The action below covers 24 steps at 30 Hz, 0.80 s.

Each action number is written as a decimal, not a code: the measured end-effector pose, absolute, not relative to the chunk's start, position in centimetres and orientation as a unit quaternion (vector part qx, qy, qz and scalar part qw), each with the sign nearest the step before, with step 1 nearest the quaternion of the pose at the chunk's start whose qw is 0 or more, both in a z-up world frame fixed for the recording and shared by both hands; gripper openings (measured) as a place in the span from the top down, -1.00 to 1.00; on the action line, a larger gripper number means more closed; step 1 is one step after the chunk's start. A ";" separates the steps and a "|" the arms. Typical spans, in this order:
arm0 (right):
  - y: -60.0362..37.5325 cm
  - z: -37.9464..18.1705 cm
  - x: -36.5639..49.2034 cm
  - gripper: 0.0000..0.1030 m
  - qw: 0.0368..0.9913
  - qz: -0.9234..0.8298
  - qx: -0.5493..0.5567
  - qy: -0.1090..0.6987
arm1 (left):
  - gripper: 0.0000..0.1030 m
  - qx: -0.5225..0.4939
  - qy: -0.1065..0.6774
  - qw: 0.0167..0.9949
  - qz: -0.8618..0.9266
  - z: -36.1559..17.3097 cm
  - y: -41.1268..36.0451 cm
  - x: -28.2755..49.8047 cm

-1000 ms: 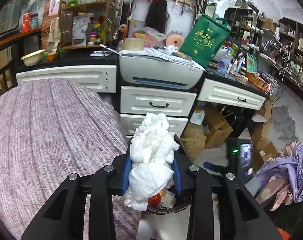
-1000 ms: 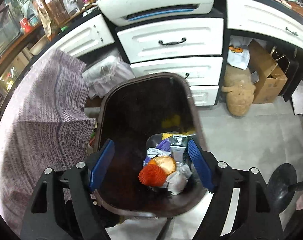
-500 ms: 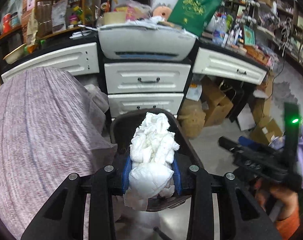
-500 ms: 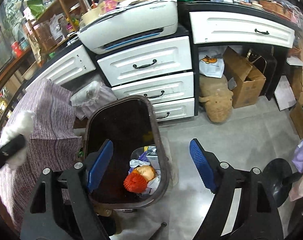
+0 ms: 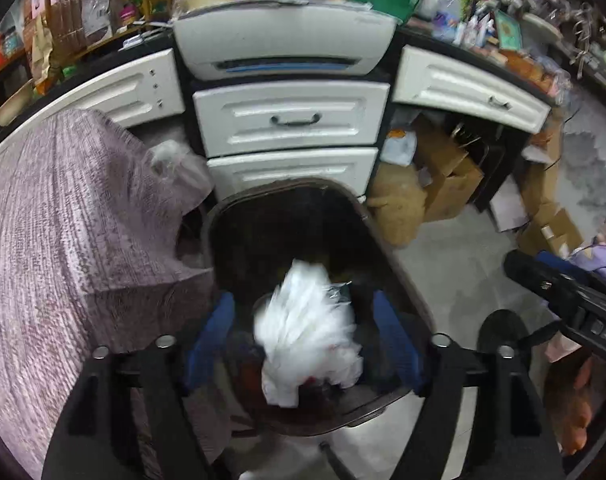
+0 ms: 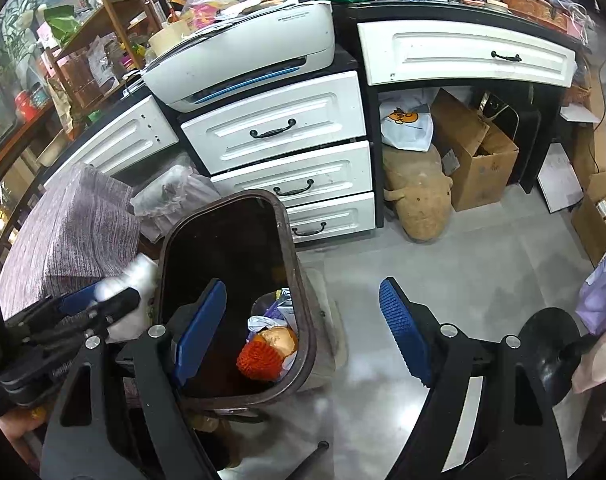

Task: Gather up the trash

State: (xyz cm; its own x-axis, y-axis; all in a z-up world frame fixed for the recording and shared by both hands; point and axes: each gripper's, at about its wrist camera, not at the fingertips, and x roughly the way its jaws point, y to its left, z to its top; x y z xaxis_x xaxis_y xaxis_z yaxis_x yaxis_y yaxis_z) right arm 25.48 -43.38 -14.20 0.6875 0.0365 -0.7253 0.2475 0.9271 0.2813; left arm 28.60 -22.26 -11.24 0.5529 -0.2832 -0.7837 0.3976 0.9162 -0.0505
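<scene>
A white tissue wad, blurred, hangs loose between the blue pads of my left gripper. The jaws are opening and neither pad presses on the wad. Below it stands the brown trash bin, dark inside. In the right wrist view the bin holds an orange-red net ball and several scraps. My right gripper is open with nothing between its fingers. Its left pad is over the bin and its right pad is over the floor. The left gripper's black body shows at the bin's left side.
White drawers under a white printer stand behind the bin. A purple woven cloth covers a surface on the left, with a clear plastic bag beside it. Cardboard boxes and a clay-coloured figure sit on the floor at the right.
My left gripper sank over the bin and its jaws spread, letting go of the tissue wad. My right gripper drew back to the right of the bin.
</scene>
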 end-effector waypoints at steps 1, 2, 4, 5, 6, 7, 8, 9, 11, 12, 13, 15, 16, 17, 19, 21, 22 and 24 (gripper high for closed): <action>-43.5 -14.0 25.3 -0.53 0.901 -0.062 0.183 0.389 | -0.58 0.062 0.427 0.880 -0.200 -11.0 -22.3 28.2; -43.6 -13.8 25.1 -0.53 0.902 -0.064 0.184 0.385 | -0.68 0.058 0.422 0.881 -0.205 -10.6 -22.4 27.8; -43.6 -13.3 24.7 -0.53 0.905 -0.071 0.181 0.378 | -0.73 0.055 0.407 0.886 -0.215 -9.7 -22.6 26.8; -43.6 -12.8 24.4 -0.53 0.908 -0.075 0.176 0.372 | -0.75 0.052 0.398 0.888 -0.223 -9.0 -22.6 26.1; -43.5 -12.4 24.1 -0.53 0.911 -0.078 0.172 0.366 | -0.79 0.050 0.389 0.891 -0.230 -8.4 -22.6 25.5; -43.4 -12.1 23.8 -0.55 0.914 -0.082 0.169 0.361 | -0.81 0.048 0.381 0.893 -0.234 -7.7 -22.6 24.8; -43.2 -11.6 23.4 -0.60 0.916 -0.087 0.165 0.354 | -0.84 0.046 0.373 0.895 -0.238 -7.1 -22.4 24.1; -43.0 -11.1 23.0 -0.62 0.920 -0.092 0.158 0.346 | -0.88 0.045 0.365 0.898 -0.242 -6.6 -22.3 23.6; -42.4 -9.9 21.9 -0.65 0.928 -0.107 0.142 0.327 | -0.89 0.044 0.343 0.906 -0.243 -5.3 -21.6 22.0; -41.9 -9.3 21.2 -0.66 0.932 -0.113 0.135 0.317 | -0.89 0.045 0.331 0.911 -0.242 -4.5 -20.9 20.9; -41.5 -8.7 20.7 -0.72 0.935 -0.115 0.132 0.308 | -0.89 0.048 0.324 0.913 -0.242 -4.1 -20.5 20.4; -40.3 -7.5 19.2 -0.81 0.942 -0.112 0.134 0.286 | -0.89 0.052 0.310 0.919 -0.236 -3.2 -19.3 18.9; -39.7 -7.0 18.6 -0.84 0.945 -0.110 0.134 0.277 | -0.89 0.053 0.303 0.923 -0.229 -2.7 -18.4 18.0; -38.6 -6.2 17.7 -0.87 0.949 -0.110 0.129 0.264 | -0.89 0.053 0.296 0.927 -0.222 -2.4 -17.4 17.1; -37.2 -5.2 16.4 -0.89 0.956 -0.112 0.124 0.241 | -0.89 0.051 0.288 0.934 -0.204 -1.8 -15.6 15.8; -35.4 -4.5 14.9 -0.89 0.960 -0.104 0.128 0.225 | -0.89 0.049 0.283 0.940 -0.181 -1.5 -13.8 14.6; -34.8 -4.3 14.4 -0.89 0.961 -0.096 0.134 0.223 | -0.89 0.048 0.281 0.944 -0.168 -1.4 -12.7 13.8; -33.2 -4.0 13.3 -0.89 0.961 -0.083 0.142 0.223 | -0.89 0.046 0.275 0.950 -0.143 -1.3 -10.9 12.6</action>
State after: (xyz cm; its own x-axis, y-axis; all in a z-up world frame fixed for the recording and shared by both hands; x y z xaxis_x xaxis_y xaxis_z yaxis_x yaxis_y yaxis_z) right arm 13.28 -33.17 -4.03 0.8864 -0.0958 -0.4529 0.2225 0.9461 0.2355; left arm 12.56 -10.90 -1.29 0.8082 -0.2468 -0.5347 0.2975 0.9547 0.0090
